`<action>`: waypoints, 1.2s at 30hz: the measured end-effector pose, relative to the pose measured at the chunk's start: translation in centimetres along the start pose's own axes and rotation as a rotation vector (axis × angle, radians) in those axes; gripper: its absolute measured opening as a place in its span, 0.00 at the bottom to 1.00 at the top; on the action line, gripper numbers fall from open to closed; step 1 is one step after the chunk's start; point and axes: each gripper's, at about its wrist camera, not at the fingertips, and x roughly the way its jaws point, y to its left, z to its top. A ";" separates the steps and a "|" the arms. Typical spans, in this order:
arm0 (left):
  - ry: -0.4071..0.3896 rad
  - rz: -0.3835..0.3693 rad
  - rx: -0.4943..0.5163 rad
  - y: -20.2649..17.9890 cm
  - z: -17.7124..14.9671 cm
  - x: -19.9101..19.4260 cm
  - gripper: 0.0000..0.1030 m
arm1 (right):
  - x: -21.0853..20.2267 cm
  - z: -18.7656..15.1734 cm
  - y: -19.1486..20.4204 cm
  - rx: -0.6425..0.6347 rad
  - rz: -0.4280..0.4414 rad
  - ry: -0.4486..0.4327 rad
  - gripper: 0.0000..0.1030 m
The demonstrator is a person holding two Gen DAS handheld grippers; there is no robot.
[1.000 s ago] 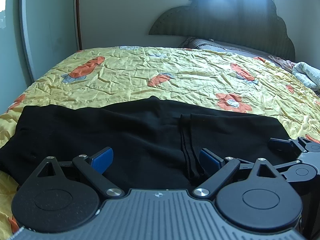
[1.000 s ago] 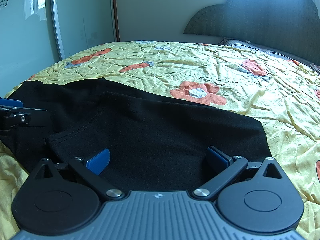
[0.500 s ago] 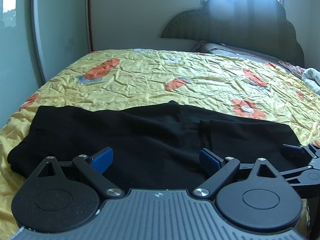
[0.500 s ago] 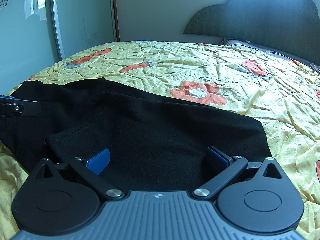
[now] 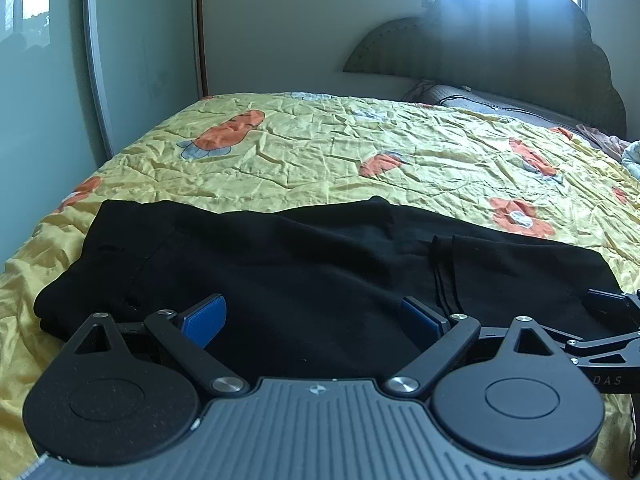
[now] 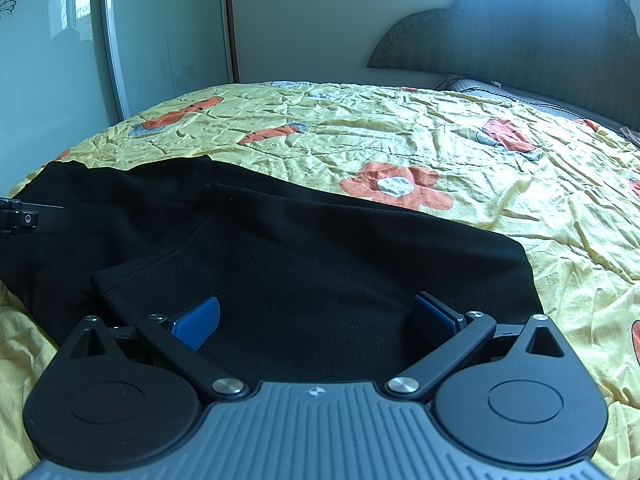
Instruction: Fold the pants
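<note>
Black pants [image 5: 304,264] lie flat across the near part of the bed, folded lengthwise, with one end doubled over at the right [image 5: 520,272]. My left gripper [image 5: 316,320] hovers open above the pants' near edge, blue pads wide apart, nothing between them. In the right wrist view the same pants [image 6: 320,264] fill the foreground, the doubled layer's hem running at the left [image 6: 152,264]. My right gripper [image 6: 316,320] is open above that layer. The right gripper's tip [image 5: 608,304] shows at the left view's right edge; the left gripper's finger [image 6: 28,216] shows at the right view's left edge.
A yellow quilt with orange flowers [image 5: 360,152] covers the bed. A dark scalloped headboard [image 5: 500,64] and pillow [image 5: 480,100] stand at the far right. Mirrored wardrobe doors [image 6: 120,40] line the left wall. Bundled cloth [image 5: 628,152] lies at the far right edge.
The left gripper has drawn back and swung left, so more of the pants' left end and the bed show. The right gripper and the pants stay put.
</note>
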 end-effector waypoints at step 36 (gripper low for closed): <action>-0.026 0.123 -0.053 6.4 -0.7 -2.0 0.93 | -0.3 0.1 -0.2 0.017 0.005 0.007 1.00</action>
